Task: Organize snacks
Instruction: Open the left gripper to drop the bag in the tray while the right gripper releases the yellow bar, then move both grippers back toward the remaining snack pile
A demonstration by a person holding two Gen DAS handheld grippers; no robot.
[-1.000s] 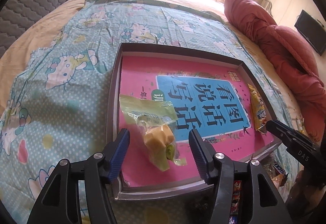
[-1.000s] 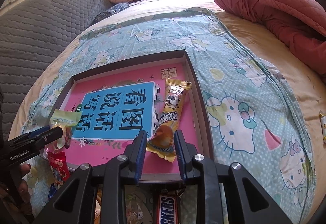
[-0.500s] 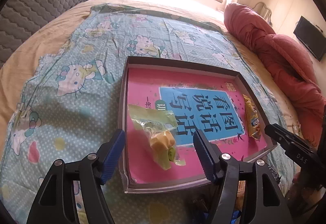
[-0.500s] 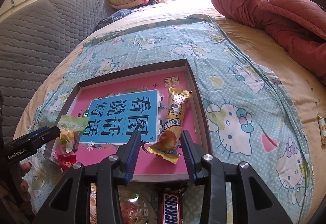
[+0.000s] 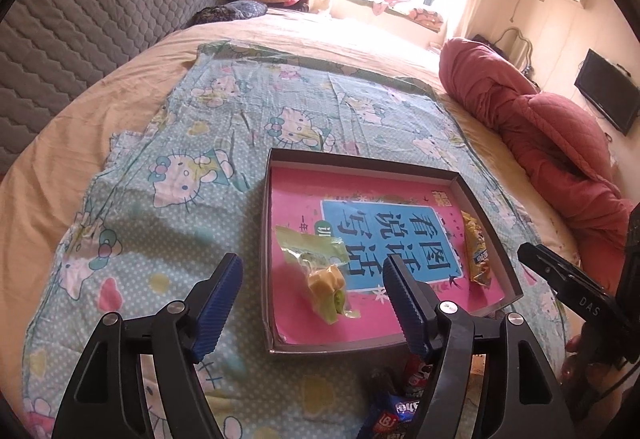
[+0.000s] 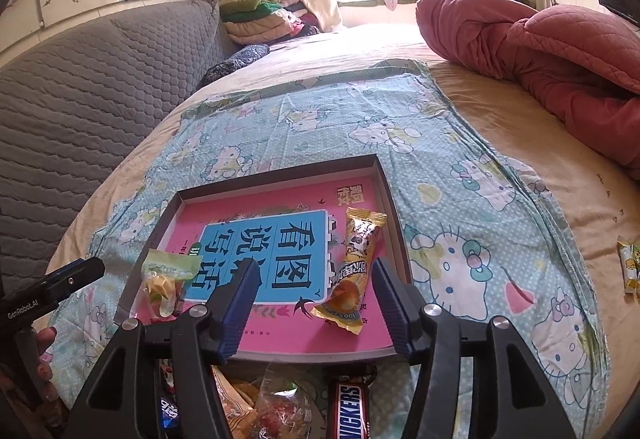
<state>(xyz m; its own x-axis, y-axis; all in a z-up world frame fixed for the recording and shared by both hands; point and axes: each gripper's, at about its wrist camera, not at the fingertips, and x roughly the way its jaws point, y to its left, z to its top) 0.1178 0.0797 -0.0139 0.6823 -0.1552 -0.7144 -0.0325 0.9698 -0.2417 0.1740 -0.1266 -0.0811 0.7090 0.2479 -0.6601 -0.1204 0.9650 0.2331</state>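
**Both tools spread, snacks in tray**

My left tool (image 5: 312,297) and right tool (image 6: 314,305) are spread, holding nothing. Green snack (image 5: 320,271) and yellow snack (image 6: 352,271) lie in the pink-bottomed tray (image 6: 280,175). SNICKERS bar (image 6: 350,409) lies on the bed just before it.

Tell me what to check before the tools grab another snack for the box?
1. Left tool open and holding nothing: ok.
2. Right tool open and holding nothing: ok.
3. Green snack pack lying inside the box, let go: ok.
4. Yellow snack pack lying inside the box near its right wall: ok.
5. Pink floor of the box between the two packs bare for more: ok.
6. Snickers bar in the pile in front of the box, easy to reach: ok, though how many snacks are left cannot tell.
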